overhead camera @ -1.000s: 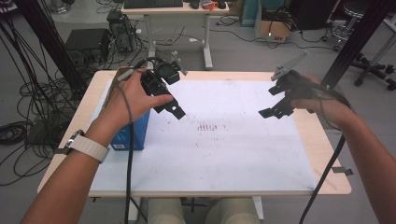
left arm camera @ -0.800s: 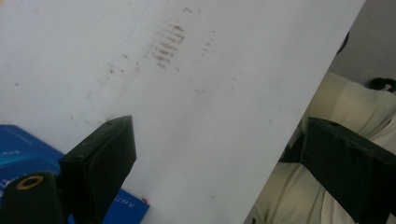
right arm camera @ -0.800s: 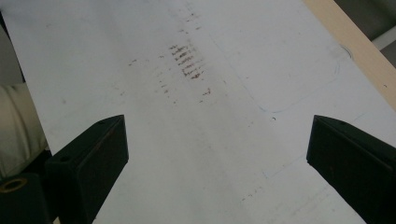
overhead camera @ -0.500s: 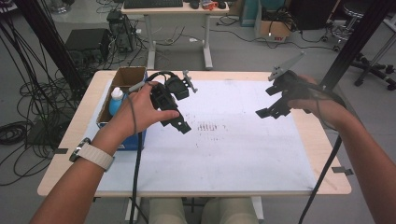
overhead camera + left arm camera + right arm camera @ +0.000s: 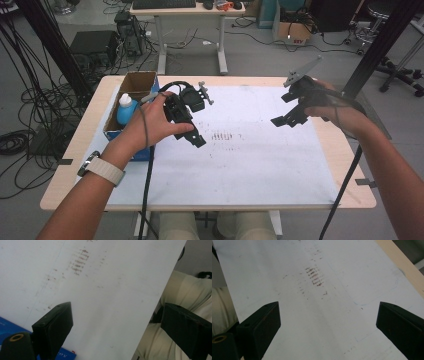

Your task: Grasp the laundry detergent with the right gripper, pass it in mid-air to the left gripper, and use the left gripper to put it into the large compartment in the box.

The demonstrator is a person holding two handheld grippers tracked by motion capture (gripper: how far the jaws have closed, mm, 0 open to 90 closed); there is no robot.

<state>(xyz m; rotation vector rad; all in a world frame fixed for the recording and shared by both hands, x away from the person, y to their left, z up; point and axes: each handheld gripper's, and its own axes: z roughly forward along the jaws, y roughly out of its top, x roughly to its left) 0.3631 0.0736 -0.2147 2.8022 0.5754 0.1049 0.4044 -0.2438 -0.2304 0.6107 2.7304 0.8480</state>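
Claws both gape empty: your left gripper (image 5: 192, 136) and right gripper (image 5: 286, 120) hover over the white sheet (image 5: 250, 160), smudges (image 5: 222, 136) perhaps ink.

Legible text is limited to one item. In the left gripper view, a blue box (image 5: 63, 355) at the bottom edge carries white printed characters, seen inverted and partly cut off by the frame; they appear to read "5.0", and the rest cannot be made out. The white sheet (image 5: 317, 315) covering the table bears rows of short brown-red smudges (image 5: 314, 277) and faint pencilled outlines; none form readable letters or numerals. The cardboard box (image 5: 131, 87) and the bottle (image 5: 125, 111) in it show no label that can be read.
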